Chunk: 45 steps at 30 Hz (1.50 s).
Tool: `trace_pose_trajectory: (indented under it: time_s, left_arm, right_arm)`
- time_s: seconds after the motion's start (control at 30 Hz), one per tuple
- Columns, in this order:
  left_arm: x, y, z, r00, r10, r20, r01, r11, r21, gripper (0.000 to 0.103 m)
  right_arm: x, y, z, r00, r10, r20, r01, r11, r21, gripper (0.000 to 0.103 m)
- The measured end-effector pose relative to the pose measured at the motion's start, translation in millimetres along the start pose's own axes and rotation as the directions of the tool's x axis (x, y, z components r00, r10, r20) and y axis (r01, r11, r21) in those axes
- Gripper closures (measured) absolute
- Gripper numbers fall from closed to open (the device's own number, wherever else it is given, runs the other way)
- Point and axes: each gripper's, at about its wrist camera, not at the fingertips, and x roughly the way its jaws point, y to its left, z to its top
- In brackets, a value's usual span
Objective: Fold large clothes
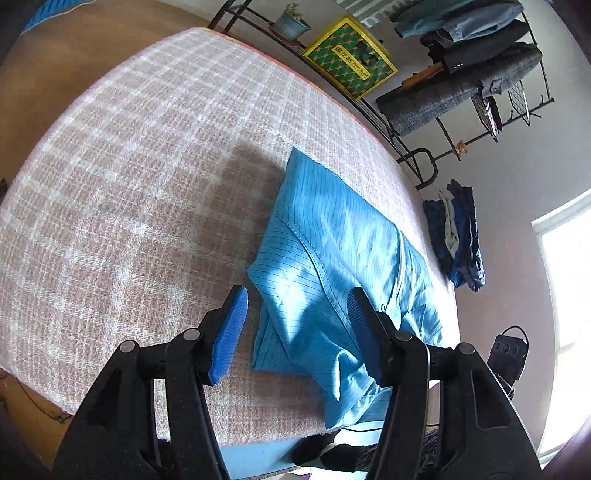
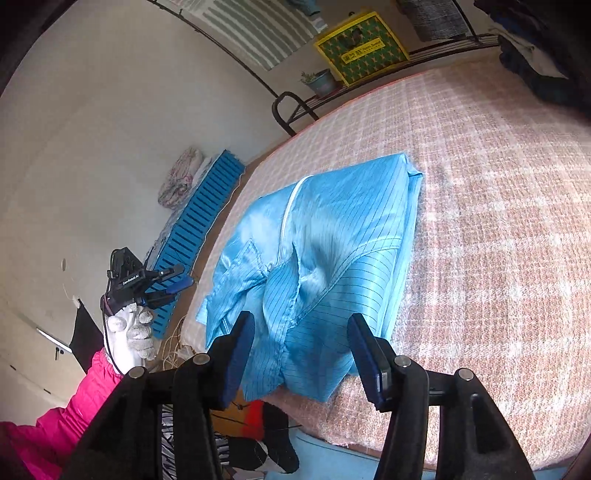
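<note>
A shiny light-blue striped garment (image 1: pixel 332 258) lies folded into a rough rectangle on a bed covered by a pink checked blanket (image 1: pixel 129 184). My left gripper (image 1: pixel 297 332) hovers open over the garment's near end, its blue pads apart and pressing on nothing. In the right wrist view the same garment (image 2: pixel 332 240) shows its white zip and collar. My right gripper (image 2: pixel 301 354) stands open above the near edge, gripping nothing. A white-gloved hand (image 2: pixel 135 336) with a pink sleeve holds the left gripper (image 2: pixel 177 284) off the bed's left side.
A metal rack behind the bed holds a yellow-green box (image 1: pixel 351 59), a potted plant (image 1: pixel 291 22) and hanging clothes (image 1: pixel 461 74). Dark clothes (image 1: pixel 458 236) are piled beside the bed. A blue slatted panel (image 2: pixel 199 229) leans along the bed's side. Clutter lies on the floor.
</note>
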Motion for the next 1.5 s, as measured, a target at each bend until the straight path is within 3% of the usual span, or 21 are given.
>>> trace_pose_trajectory:
  time_s: [0.13,0.17,0.2,0.23,0.37,0.47,0.53,0.57,0.63,0.7,0.8,0.87,0.9,0.93,1.13,1.23,1.3,1.33,1.37,1.43,1.5]
  left_arm:
    - [41,20,6,0.996,-0.035,-0.084,0.029,0.997,-0.070,0.047]
    - [47,21,4,0.994,-0.042,-0.098,0.035,0.997,-0.065,0.055]
    - [54,20,2,0.991,-0.053,-0.122,0.046,0.997,-0.058,0.086]
    - [57,18,-1,0.988,-0.054,-0.143,0.049,0.998,-0.044,0.103]
    - [50,9,-19,0.984,0.031,-0.177,-0.014,0.995,0.099,0.103]
    - [48,21,-25,0.979,0.103,-0.175,-0.085,0.991,0.108,0.103]
    - [40,31,-21,0.988,0.084,-0.128,-0.079,0.996,0.045,0.103]
    - [35,37,-17,0.992,0.062,-0.111,-0.063,0.998,0.000,0.098]
    - [29,47,-10,0.996,-0.004,-0.092,-0.004,0.997,-0.083,0.048]
    - [26,48,-5,0.998,-0.030,-0.055,0.023,0.993,-0.116,0.042]
    - [37,45,-1,0.991,-0.114,-0.075,0.102,0.985,-0.143,0.045]
    - [48,36,-1,0.985,-0.137,-0.100,0.125,0.985,-0.121,0.075]
    - [54,31,-3,0.985,-0.130,-0.112,0.119,0.987,-0.104,0.096]
    - [57,26,-6,0.988,-0.105,-0.115,0.096,0.992,-0.082,0.100]
    - [39,22,-18,0.996,-0.005,-0.092,0.005,1.000,0.004,0.102]
    - [28,38,-15,0.998,0.020,-0.059,-0.023,0.999,-0.043,0.102]
    - [25,46,-13,0.999,-0.007,-0.041,0.003,0.996,-0.092,0.102]
    - [24,48,-12,0.999,-0.023,-0.042,0.018,0.994,-0.106,0.095]
    - [26,48,-10,0.997,-0.053,-0.048,0.046,0.992,-0.119,0.086]
    - [30,45,-7,0.994,-0.098,-0.057,0.090,0.988,-0.126,0.044]
    - [37,42,-4,0.993,-0.108,-0.054,0.100,0.987,-0.130,0.041]
  right_arm:
    - [23,-17,3,1.000,0.011,-0.017,-0.010,0.996,0.086,0.050]
    - [27,-20,4,1.000,-0.003,-0.016,0.004,0.995,0.097,0.052]
    - [27,-22,4,1.000,-0.006,-0.010,0.007,0.994,0.107,0.052]
    - [26,-24,5,1.000,0.003,0.000,-0.003,0.993,0.119,0.052]
    - [13,-33,11,0.999,-0.002,0.048,-0.004,0.992,0.129,0.052]
    - [11,-39,12,0.998,-0.007,0.058,-0.001,0.989,0.146,0.052]
    - [17,-41,10,0.999,-0.034,0.040,0.028,0.988,0.155,0.052]
    - [20,-42,8,0.999,-0.036,0.031,0.031,0.986,0.162,0.052]
    - [24,-42,6,0.999,-0.032,0.018,0.028,0.985,0.170,0.052]
    - [27,-41,4,0.999,-0.034,0.010,0.032,0.986,0.163,0.052]
    - [30,-39,2,0.999,-0.044,0.006,0.043,0.985,0.164,0.052]
    - [29,-39,1,0.999,-0.044,0.009,0.042,0.985,0.168,0.052]
    - [28,-38,2,0.999,-0.045,0.009,0.043,0.985,0.166,0.052]
    - [28,-38,3,0.999,-0.049,0.009,0.046,0.985,0.164,0.052]
    - [30,-42,13,0.998,-0.067,0.011,0.065,0.984,0.163,0.053]
    - [34,-48,13,0.997,-0.078,0.001,0.077,0.982,0.172,0.052]
    - [34,-50,12,0.997,-0.079,-0.004,0.079,0.982,0.174,0.051]
    - [35,-49,13,0.997,-0.077,-0.005,0.077,0.982,0.172,0.050]
    - [35,-50,12,0.998,-0.070,-0.005,0.070,0.982,0.175,0.047]
    - [38,-52,12,0.999,-0.054,-0.005,0.054,0.980,0.192,0.046]
    - [41,-56,12,0.999,-0.038,-0.002,0.038,0.974,0.222,0.046]
